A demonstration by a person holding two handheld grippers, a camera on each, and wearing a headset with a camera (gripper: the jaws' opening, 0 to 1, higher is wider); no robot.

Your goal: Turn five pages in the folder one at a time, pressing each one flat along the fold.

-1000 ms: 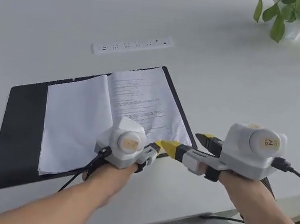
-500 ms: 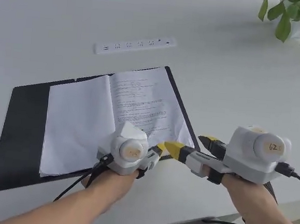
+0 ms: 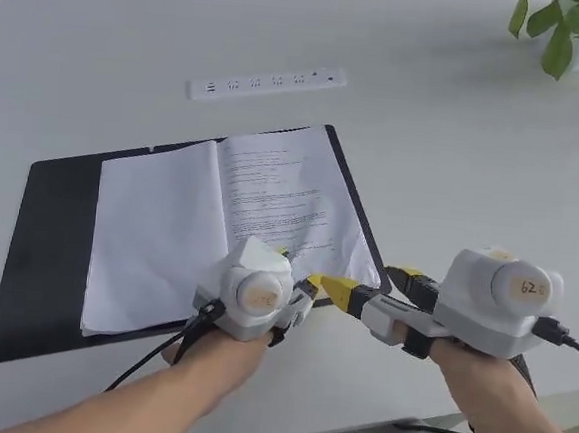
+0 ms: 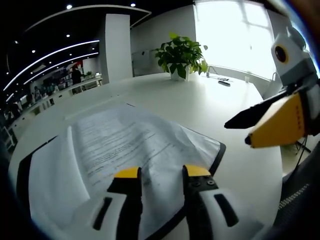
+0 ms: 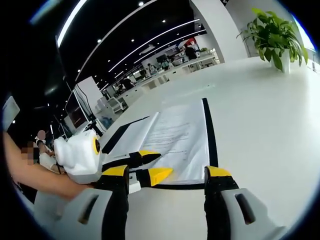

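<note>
A black folder (image 3: pixel 45 258) lies open on the white table, with a blank sheet (image 3: pixel 153 226) on its left and a printed page (image 3: pixel 271 190) on its right. My left gripper (image 3: pixel 304 290) hovers at the printed page's near right corner. In the left gripper view its yellow-tipped jaws (image 4: pixel 162 172) stand open over the printed page (image 4: pixel 125 140). My right gripper (image 3: pixel 360 279) is just off the folder's near right corner, pointing left at the left gripper. The right gripper (image 5: pixel 167 171) is wide open and holds nothing, with the folder (image 5: pixel 206 130) lying ahead.
A white power strip (image 3: pixel 268 82) lies beyond the folder. A potted plant (image 3: pixel 565 33) stands at the far right corner. The table's near edge runs just under both hands, and cables trail from each gripper.
The left gripper has slid slightly towards the folder's near edge. The right gripper has barely moved. The pages lie as before.
</note>
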